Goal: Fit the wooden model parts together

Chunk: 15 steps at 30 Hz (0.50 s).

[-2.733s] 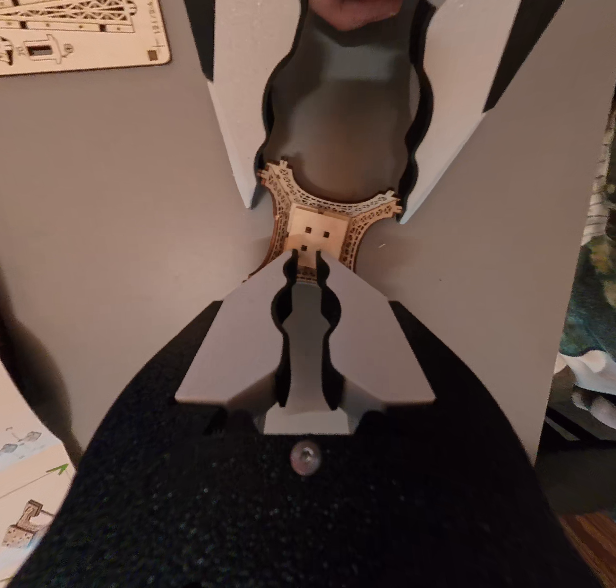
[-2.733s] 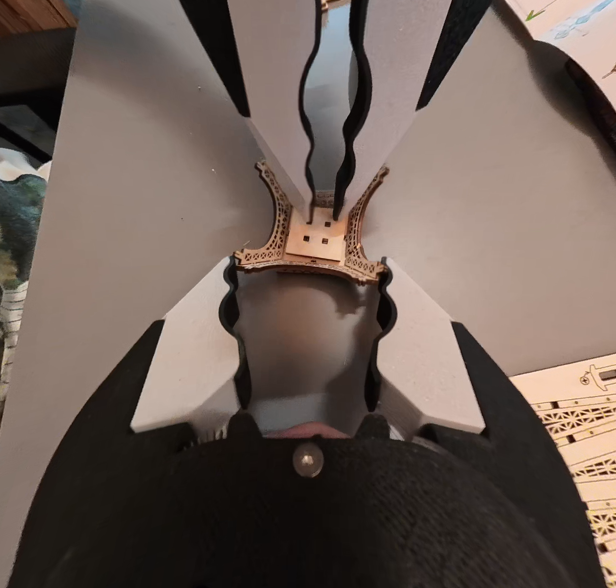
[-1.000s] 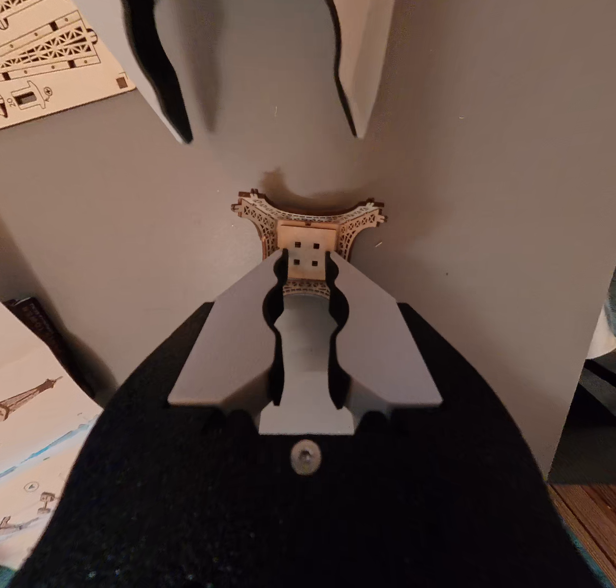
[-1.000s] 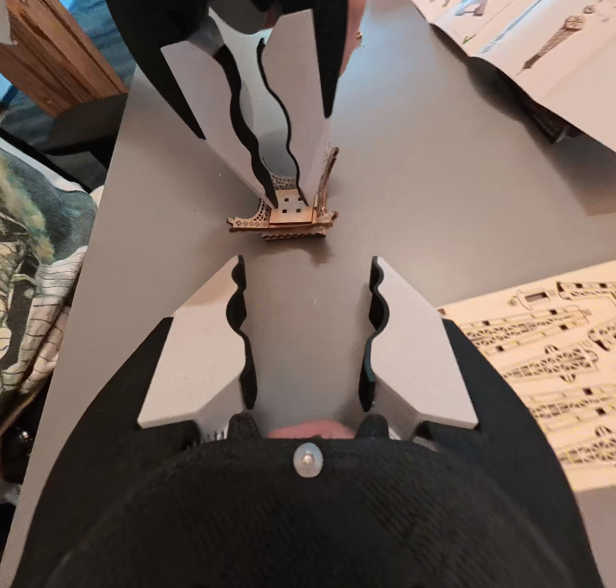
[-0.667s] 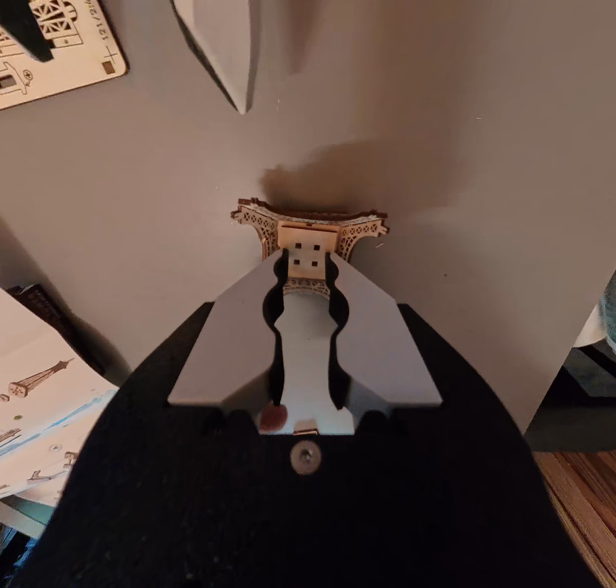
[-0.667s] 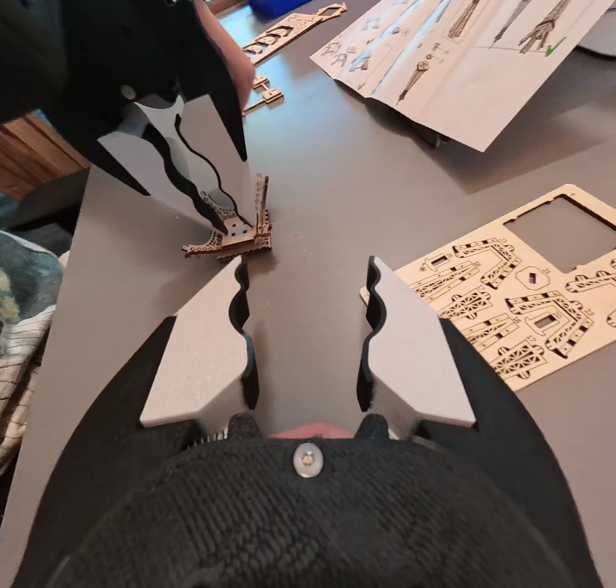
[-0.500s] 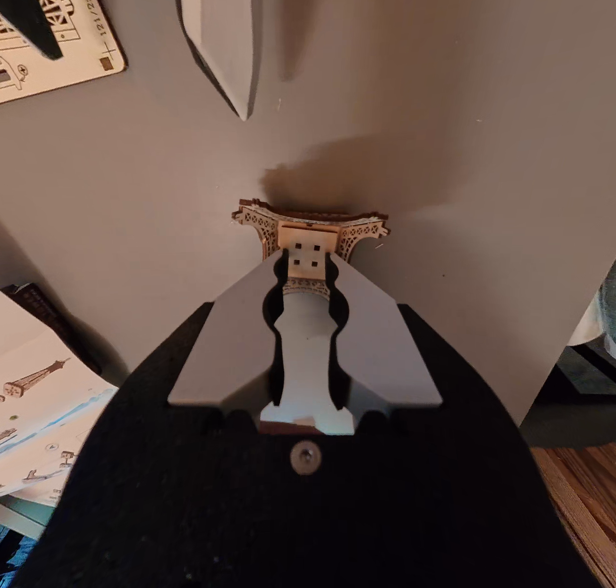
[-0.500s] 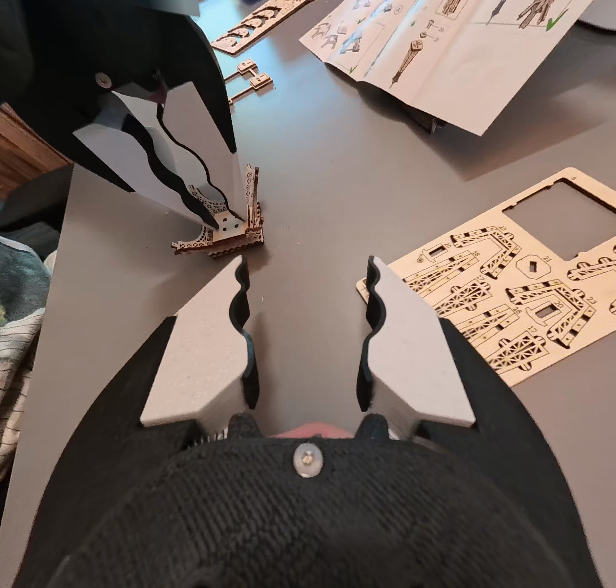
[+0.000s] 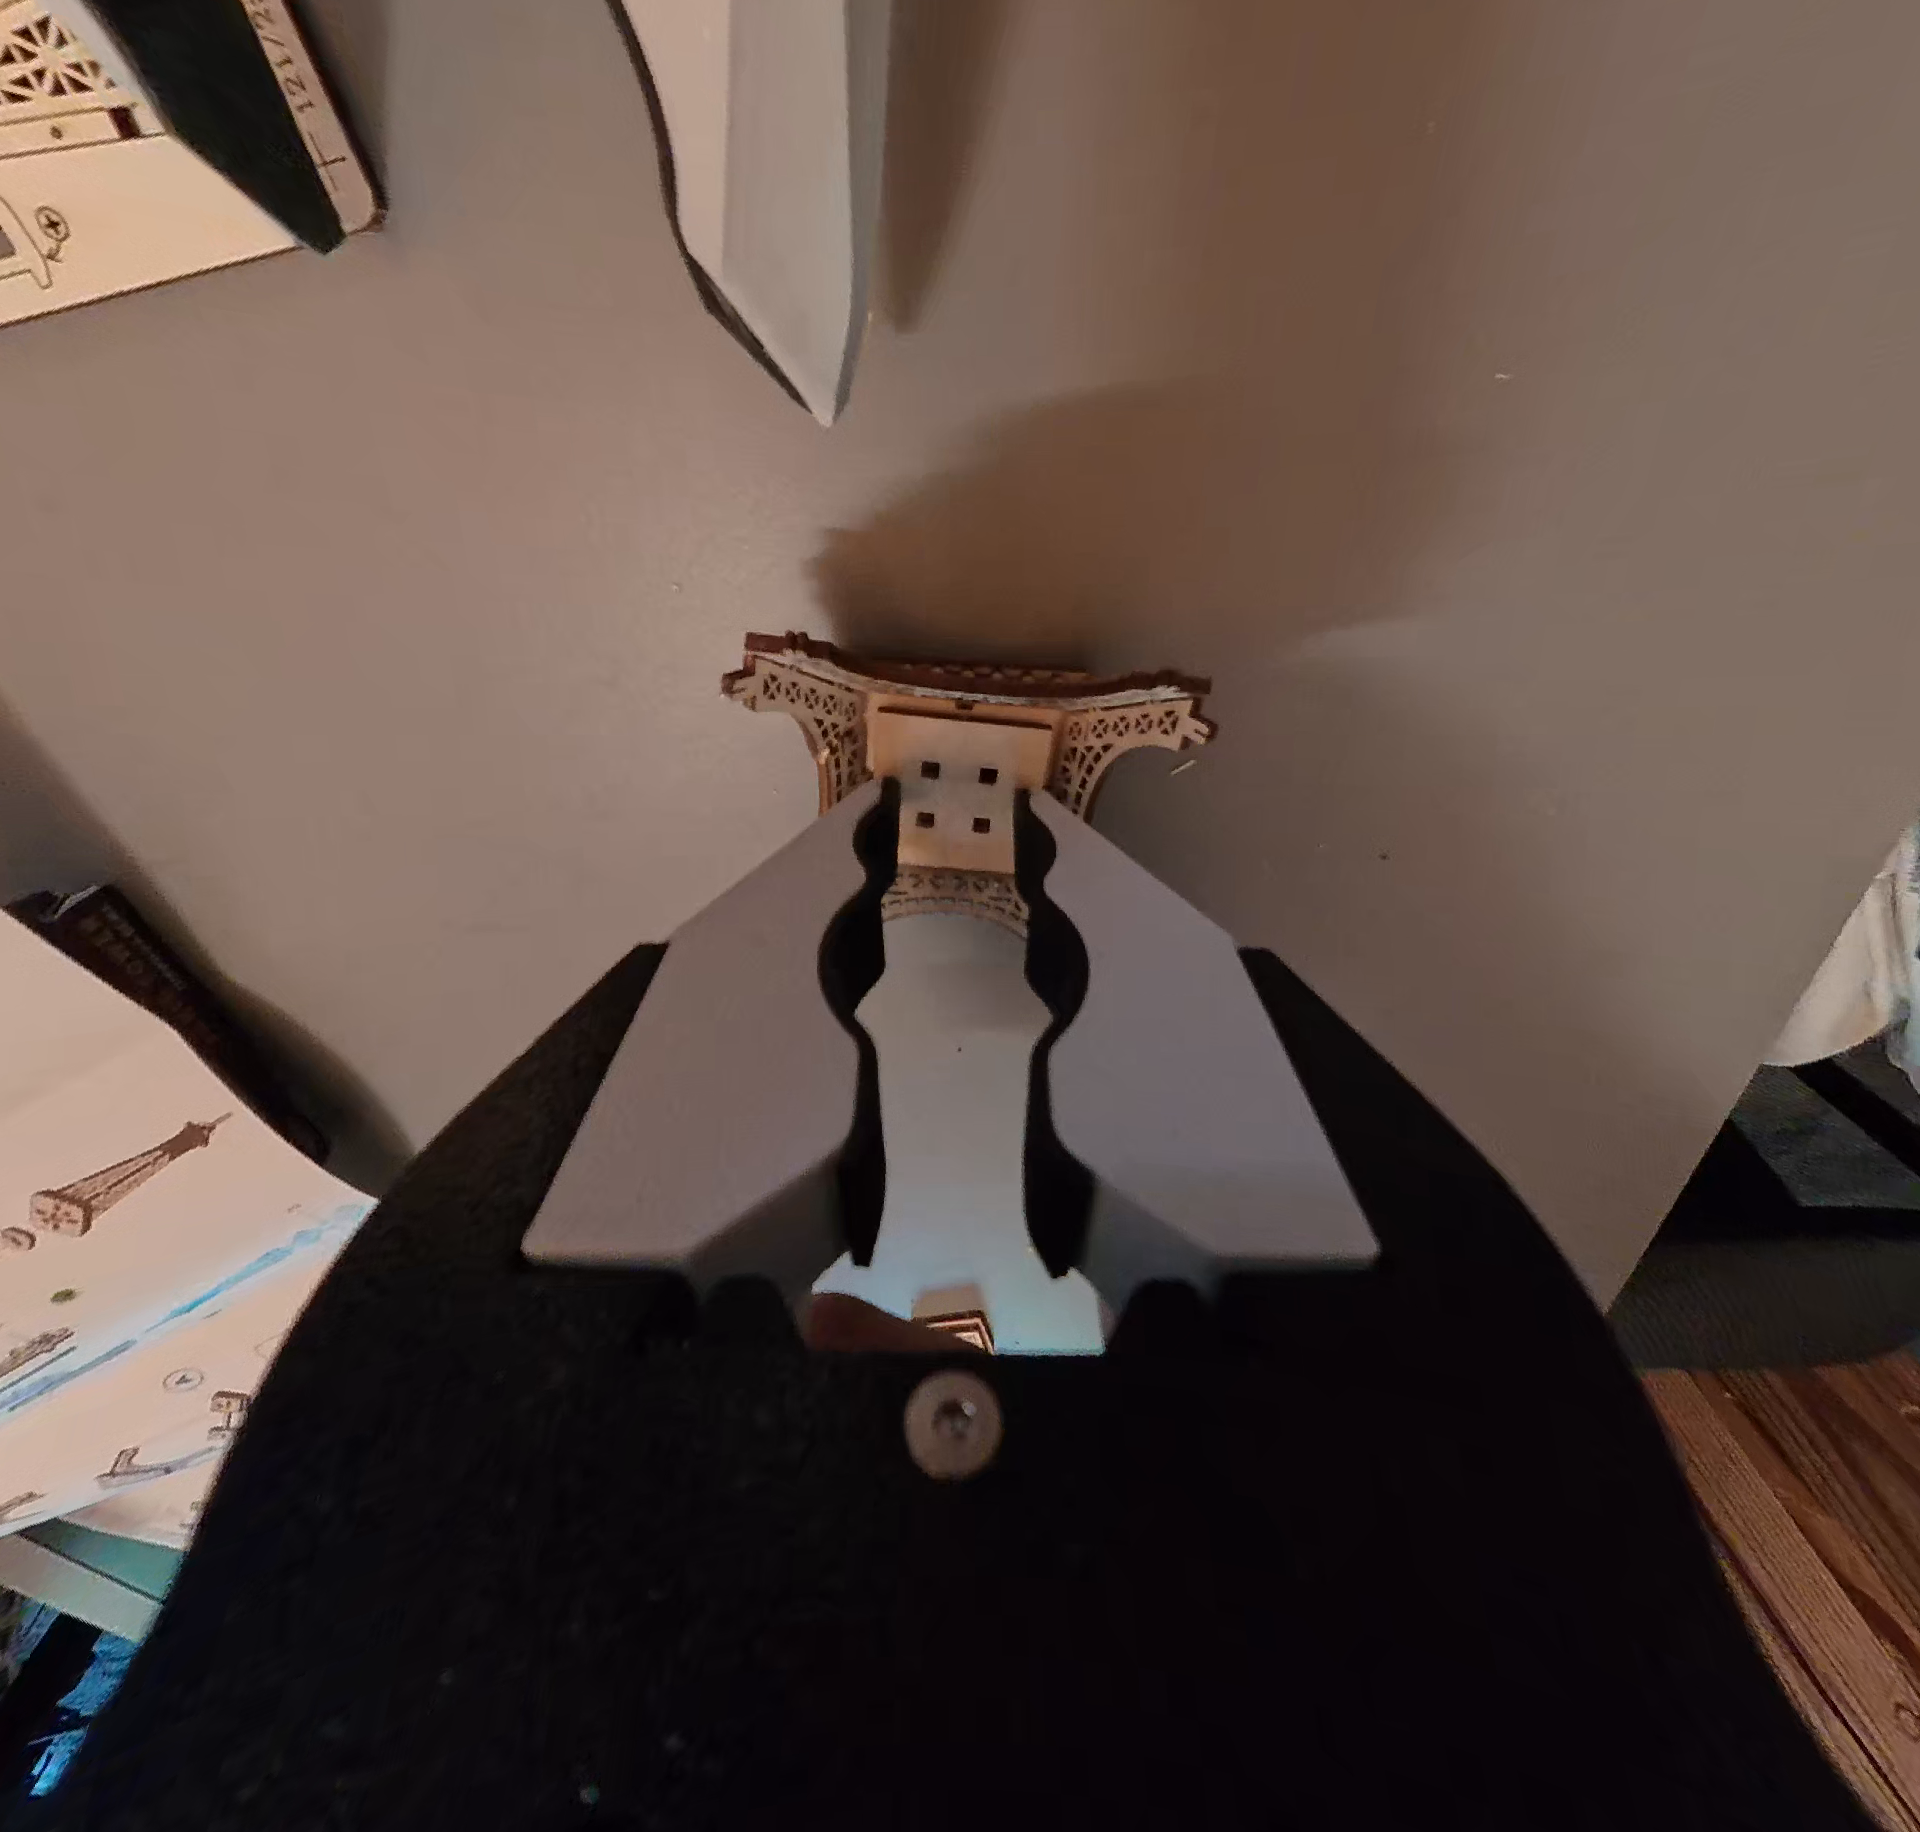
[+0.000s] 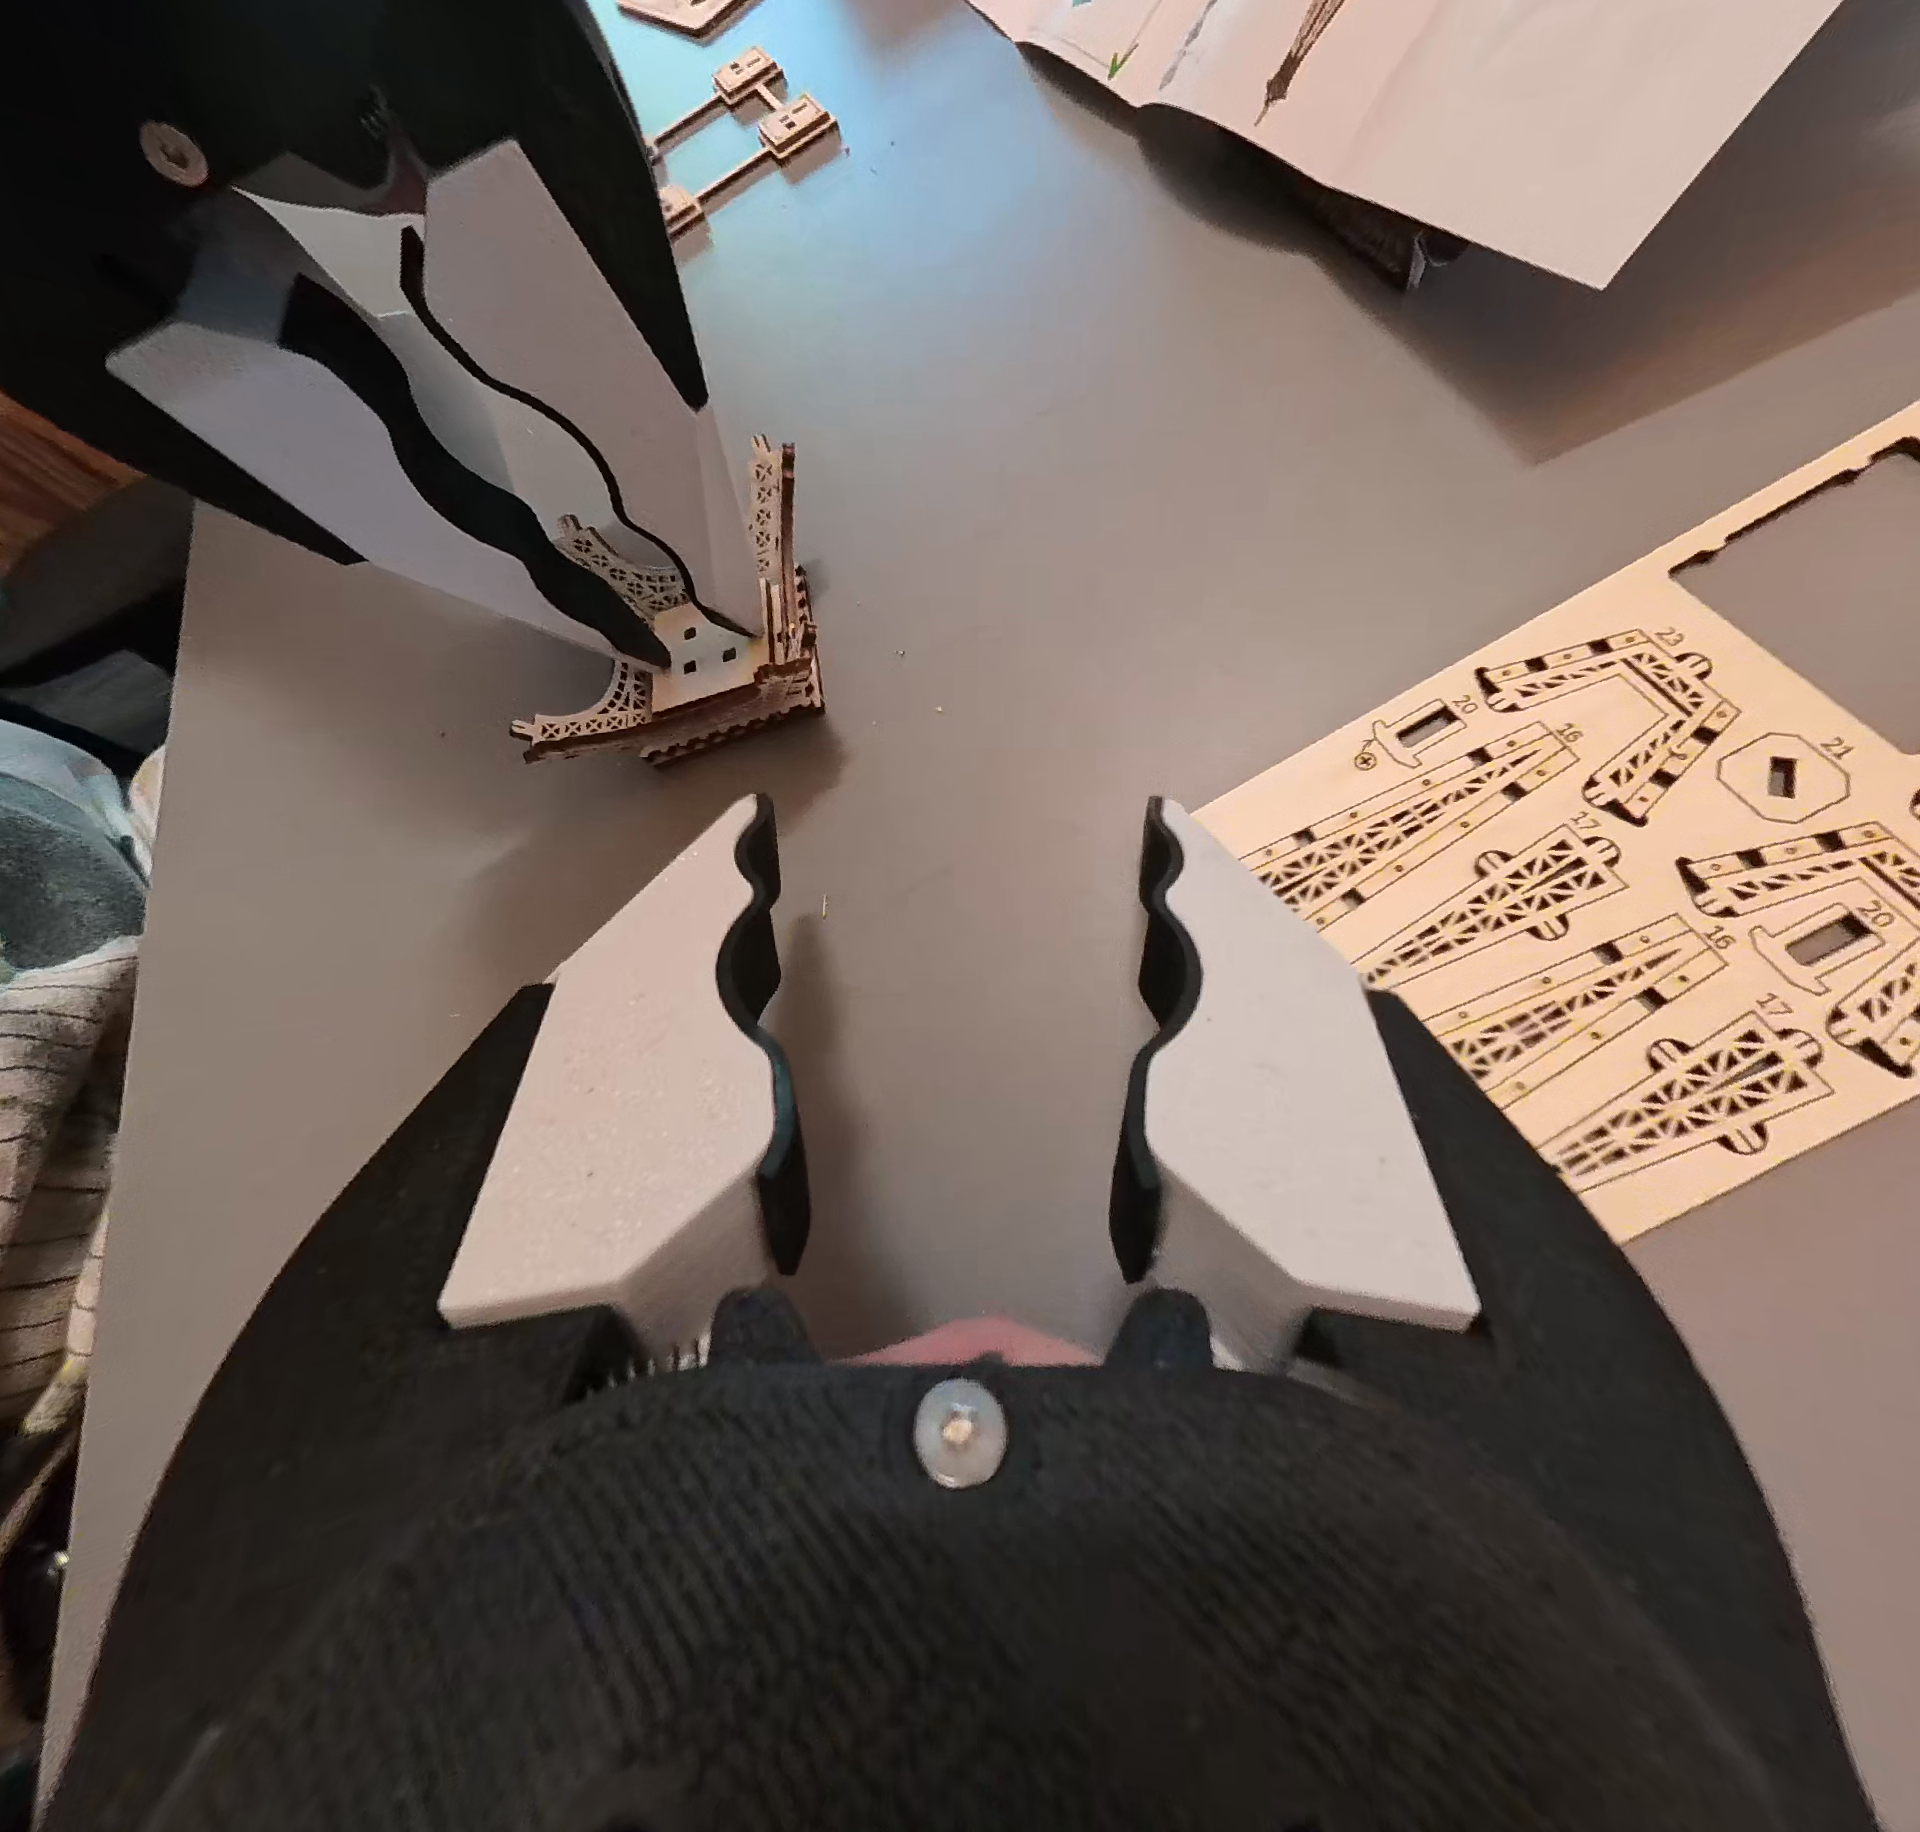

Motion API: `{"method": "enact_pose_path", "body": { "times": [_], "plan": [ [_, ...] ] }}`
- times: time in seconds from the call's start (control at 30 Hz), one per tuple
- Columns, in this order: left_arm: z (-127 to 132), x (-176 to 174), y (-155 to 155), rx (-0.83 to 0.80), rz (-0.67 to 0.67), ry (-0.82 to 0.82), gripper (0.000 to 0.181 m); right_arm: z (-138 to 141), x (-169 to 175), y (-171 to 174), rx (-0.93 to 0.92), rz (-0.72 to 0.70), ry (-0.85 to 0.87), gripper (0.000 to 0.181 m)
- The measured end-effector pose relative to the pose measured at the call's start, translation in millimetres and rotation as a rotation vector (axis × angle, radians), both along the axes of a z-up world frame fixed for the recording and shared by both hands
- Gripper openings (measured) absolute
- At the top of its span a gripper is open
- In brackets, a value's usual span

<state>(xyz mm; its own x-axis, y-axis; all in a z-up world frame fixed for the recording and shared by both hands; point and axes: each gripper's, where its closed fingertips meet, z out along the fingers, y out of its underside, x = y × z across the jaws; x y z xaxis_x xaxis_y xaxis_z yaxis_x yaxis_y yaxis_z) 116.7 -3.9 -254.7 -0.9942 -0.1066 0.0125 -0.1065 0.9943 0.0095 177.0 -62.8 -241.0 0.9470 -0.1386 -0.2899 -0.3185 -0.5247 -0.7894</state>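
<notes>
A small wooden lattice tower base [image 9: 956, 743] stands on the grey table [image 9: 416, 587]. My left gripper [image 9: 956, 806] is shut on its square middle plate, which has small square holes. In the right wrist view the base [image 10: 623, 712] sits at the left with the left gripper [image 10: 707, 639] coming down on it from the upper left. My right gripper [image 10: 958, 816] is open and empty, a little above the table and just right of the base. One of its fingers [image 9: 790, 172] shows at the top of the left wrist view.
A wooden sheet of uncut parts [image 10: 1558, 951] lies to the right of my right gripper and also shows in the left wrist view [image 9: 62, 224]. A paper instruction sheet [image 10: 1455, 68] and small loose wooden pieces [image 10: 748, 130] lie farther back. The table edge [image 10: 166, 847] runs close on the left.
My right gripper has drawn back from the tower base, stayed open, and swung right towards the parts sheet. My left gripper has kept its grip on the base.
</notes>
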Motion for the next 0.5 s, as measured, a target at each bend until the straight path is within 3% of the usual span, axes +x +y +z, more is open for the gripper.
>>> {"method": "enact_pose_path", "body": {
  "times": [0.5],
  "plan": [
    [-0.8, 0.1, -0.3, 0.032, 0.0, 0.011, 0.018, -3.7, 0.0, 0.1, -0.022, -0.003, 0.016, 0.066]
  ]
}}
